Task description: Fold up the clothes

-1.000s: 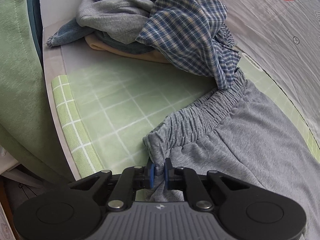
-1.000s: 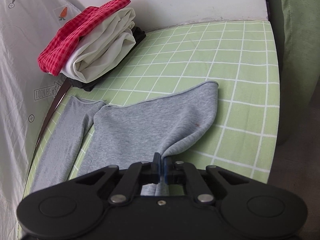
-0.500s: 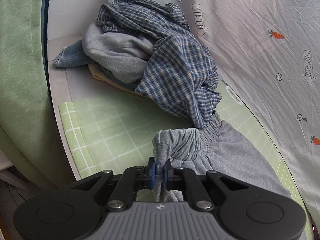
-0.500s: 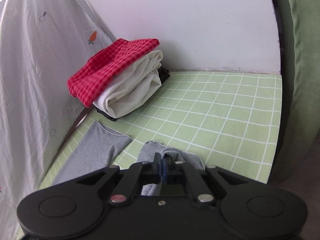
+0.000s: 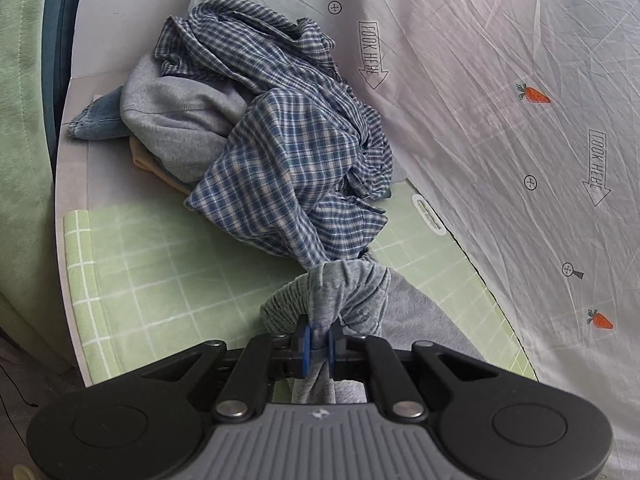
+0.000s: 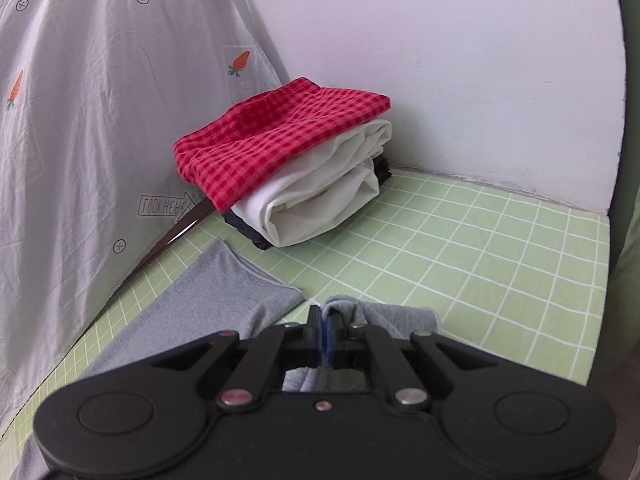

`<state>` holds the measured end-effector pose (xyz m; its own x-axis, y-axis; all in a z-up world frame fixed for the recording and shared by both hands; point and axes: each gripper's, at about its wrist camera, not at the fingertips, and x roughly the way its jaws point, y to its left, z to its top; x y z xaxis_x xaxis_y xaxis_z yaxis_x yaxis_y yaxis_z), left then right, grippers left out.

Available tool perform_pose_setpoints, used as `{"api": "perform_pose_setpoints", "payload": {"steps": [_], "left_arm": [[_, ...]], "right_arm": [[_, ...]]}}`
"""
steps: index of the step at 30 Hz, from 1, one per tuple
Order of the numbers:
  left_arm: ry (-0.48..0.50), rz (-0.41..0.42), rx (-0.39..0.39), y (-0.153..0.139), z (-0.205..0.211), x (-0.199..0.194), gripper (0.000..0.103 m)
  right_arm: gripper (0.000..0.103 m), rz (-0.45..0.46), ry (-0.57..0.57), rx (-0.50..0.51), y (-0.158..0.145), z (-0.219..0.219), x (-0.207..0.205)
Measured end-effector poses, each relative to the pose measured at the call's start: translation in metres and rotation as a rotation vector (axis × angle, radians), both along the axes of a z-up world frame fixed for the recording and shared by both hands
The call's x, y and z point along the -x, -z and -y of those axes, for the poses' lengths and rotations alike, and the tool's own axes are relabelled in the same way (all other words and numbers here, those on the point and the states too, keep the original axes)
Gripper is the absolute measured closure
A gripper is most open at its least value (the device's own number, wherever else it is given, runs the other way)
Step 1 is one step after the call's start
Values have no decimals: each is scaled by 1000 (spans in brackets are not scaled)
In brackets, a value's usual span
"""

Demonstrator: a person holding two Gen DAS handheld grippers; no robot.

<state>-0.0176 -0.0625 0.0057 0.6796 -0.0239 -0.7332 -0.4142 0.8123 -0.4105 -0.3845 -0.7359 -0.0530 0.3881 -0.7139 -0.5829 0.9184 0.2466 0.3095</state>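
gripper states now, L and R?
Left gripper: shut on the grey sweatpants, at the waistband.
Right gripper: shut on the grey sweatpants, at a leg end.

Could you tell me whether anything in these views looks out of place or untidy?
Yes: behind the left gripper, a blue plaid shirt is heaped crumpled over other unfolded clothes, its tail spilling against the grey trousers' waistband. The folded stack in the right view is neat by contrast.

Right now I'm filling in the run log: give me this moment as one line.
left hand-held gripper: shut on grey sweatpants waistband | right hand-held gripper: shut on leg end | folded stack: behind, untouched
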Motion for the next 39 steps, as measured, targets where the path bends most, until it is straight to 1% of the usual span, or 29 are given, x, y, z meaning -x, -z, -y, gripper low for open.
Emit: {"api": "perform_pose_setpoints", "payload": {"steps": [3,6,8,11,12,13,14,15,16,17,18,19,21,23,25,27,29,31,33,35,37,38,39], "left_arm": [[13,1,-13,0,16,-26,94],[14,-7,-20,2,36,-66,94],[25,-7,-35,6,55,-99,94],[45,18,-57,20,82,-156,94],[52,27,-64,26,91,-175,89],[64,24,-72,29,98,-182,83],[79,16,-81,33,105,-186,81],[94,9,-89,36,112,-189,74],[108,1,-98,39,118,-192,67],[123,-6,-107,43,125,-196,61],[137,-14,-115,46,132,-199,46],[146,-17,-127,49,135,-192,34],[142,-46,-125,55,137,-169,32],[140,-101,-81,64,133,-147,32],[133,-162,-43,75,130,-125,31],[119,-222,-18,88,129,-108,31],[105,-275,12,101,127,-94,31],[91,-306,50,113,126,-88,31],[92,-311,46,118,130,-86,31],[96,-308,31,120,134,-86,26],[102,-301,20,120,138,-89,24],[97,-301,12,120,140,-89,24],[90,-301,4,120,141,-89,26]], "right_arm": [[101,-33,-54,16,0,20,-42],[101,-75,-120,27,-1,46,-93],[101,-114,-183,44,-2,72,-144],[101,-180,-271,67,2,113,-222],[100,-205,-294,72,7,127,-247],[95,-227,-301,60,14,142,-270],[87,-233,-300,32,22,152,-286],[71,-237,-299,1,29,162,-301],[64,-227,-291,-15,34,165,-309],[62,-218,-285,-18,38,163,-311],[59,-222,-282,-15,42,156,-308],[52,-227,-278,-12,45,147,-303],[46,-263,-273,-8,56,126,-283],[45,-305,-247,-22,67,107,-258],[43,-323,-199,-53,78,92,-231],[42,-327,-128,-87,86,83,-207],[40,-299,-68,-118,90,79,-190],[34,-269,-21,-150,95,77,-175],[33,-266,4,-170,100,77,-171],[33,-267,17,-178,102,76,-170],[33,-256,19,-181,103,76,-171],[34,-250,17,-181,103,76,-172],[40,-244,15,-181,103,76,-173]]}}
